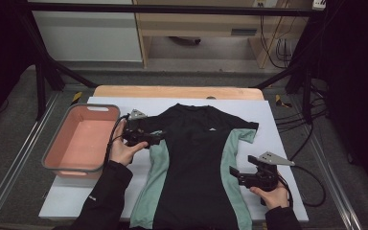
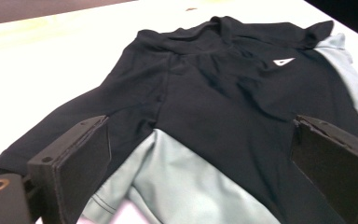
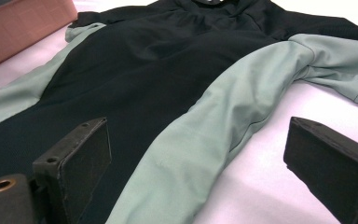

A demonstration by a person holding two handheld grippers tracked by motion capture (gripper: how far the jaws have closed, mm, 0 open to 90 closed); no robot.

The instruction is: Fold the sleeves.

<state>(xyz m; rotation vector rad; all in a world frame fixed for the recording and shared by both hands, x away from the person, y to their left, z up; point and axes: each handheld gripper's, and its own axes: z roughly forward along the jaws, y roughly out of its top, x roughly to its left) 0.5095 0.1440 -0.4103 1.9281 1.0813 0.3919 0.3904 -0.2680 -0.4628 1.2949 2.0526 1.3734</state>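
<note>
High view: a desk with a wooden far edge carries a white sheet that covers most of its top. Beyond the desk stand grey flooring, black frame legs and pale cabinets with cables hanging at the far right. A black shirt with pale green side panels lies flat, face up, on the sheet. Its long axis runs from the collar at the far side to the hem at the near edge, where the hem hangs over. A pink bin with a grey rim sits just left of the shirt. The left hand-held gripper is at the shirt's left sleeve, and its jaws stand apart. The right hand-held gripper is just beside the shirt's right green panel, jaws apart.

Left gripper view: both black jaws stand wide apart over the shirt, clamped on nothing. A small white logo marks the chest.

Right gripper view: the jaws are spread wide over the green panel, gripping nothing. The bin shows beyond the shirt's far sleeve.
</note>
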